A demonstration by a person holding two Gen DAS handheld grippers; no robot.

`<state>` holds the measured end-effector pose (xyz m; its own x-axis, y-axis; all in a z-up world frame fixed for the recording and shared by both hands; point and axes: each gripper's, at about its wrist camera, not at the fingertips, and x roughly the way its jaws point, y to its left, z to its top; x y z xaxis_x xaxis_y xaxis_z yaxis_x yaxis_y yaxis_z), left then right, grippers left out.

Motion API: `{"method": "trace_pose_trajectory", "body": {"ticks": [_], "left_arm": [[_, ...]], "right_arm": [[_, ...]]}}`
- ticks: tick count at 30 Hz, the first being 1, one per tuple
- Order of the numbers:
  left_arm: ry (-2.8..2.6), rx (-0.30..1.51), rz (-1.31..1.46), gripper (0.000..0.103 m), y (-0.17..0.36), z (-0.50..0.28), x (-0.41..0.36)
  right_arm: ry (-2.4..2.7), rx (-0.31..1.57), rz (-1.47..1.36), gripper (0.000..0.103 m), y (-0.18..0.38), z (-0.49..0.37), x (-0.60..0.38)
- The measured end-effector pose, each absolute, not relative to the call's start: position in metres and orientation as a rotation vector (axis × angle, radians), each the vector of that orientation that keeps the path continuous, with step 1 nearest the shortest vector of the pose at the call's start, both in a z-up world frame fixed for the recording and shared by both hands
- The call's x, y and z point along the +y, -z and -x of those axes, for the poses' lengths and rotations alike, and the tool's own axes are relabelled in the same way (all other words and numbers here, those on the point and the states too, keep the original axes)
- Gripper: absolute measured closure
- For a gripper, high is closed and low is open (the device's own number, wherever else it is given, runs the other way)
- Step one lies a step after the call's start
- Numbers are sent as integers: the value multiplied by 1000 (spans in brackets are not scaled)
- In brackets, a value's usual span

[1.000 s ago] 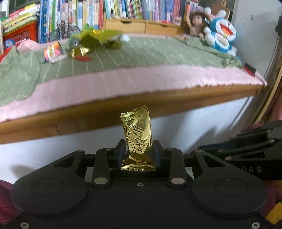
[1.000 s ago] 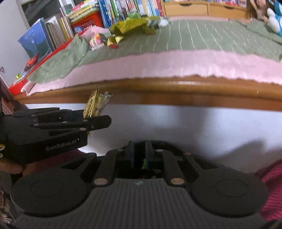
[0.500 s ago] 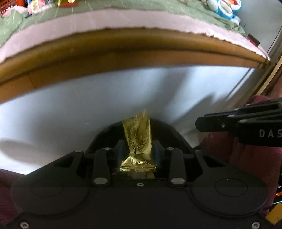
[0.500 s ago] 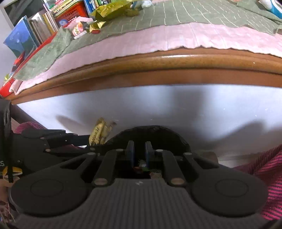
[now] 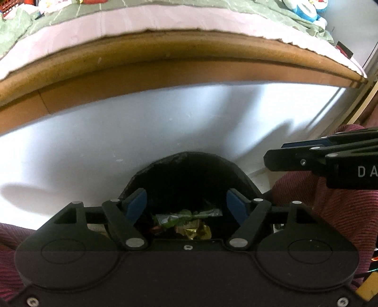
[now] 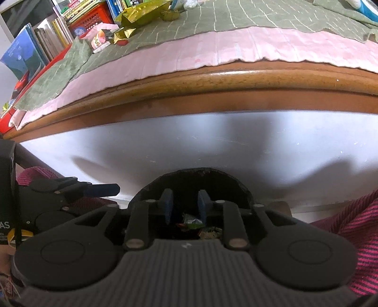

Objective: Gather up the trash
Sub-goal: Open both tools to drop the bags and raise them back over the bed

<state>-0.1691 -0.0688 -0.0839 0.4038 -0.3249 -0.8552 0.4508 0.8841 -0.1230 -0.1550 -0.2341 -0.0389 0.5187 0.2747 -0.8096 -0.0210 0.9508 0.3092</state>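
My left gripper (image 5: 186,204) hangs over a black bin (image 5: 189,157), its jaws opening, with nothing between the blue pads (image 5: 135,203). A gold wrapper (image 5: 197,232) and a green wrapper (image 5: 186,216) lie in the bin below. My right gripper (image 6: 185,205) is over the same bin (image 6: 200,171), jaws also opening; crumpled wrappers (image 6: 192,222) lie beneath, with the pads clear of them. Each gripper appears in the other's view: the right gripper (image 5: 307,158), the left gripper (image 6: 94,189). More trash lies on the bed: a gold-green bag (image 6: 141,11) and small wrappers (image 6: 122,33).
The bed's wooden edge (image 6: 212,80) and white side panel (image 5: 165,122) rise just behind the bin. Books (image 6: 35,47) stand at the bed's left end and plush toys (image 5: 307,9) at its right. Dark red knitted fabric (image 6: 354,224) flanks the bin.
The left gripper sank to the bin and let go of the gold wrapper, which now lies inside. The right gripper, shut on a small wrapper before, has spread its jaws.
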Motion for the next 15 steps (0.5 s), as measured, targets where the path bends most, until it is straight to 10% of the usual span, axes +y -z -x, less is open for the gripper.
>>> {"method": "trace_pose_trajectory", "body": {"ticks": [15], "left_arm": [[426, 661, -77, 20, -28, 149, -34]], "right_arm": [[-255, 663, -150, 22, -51, 124, -246]]}}
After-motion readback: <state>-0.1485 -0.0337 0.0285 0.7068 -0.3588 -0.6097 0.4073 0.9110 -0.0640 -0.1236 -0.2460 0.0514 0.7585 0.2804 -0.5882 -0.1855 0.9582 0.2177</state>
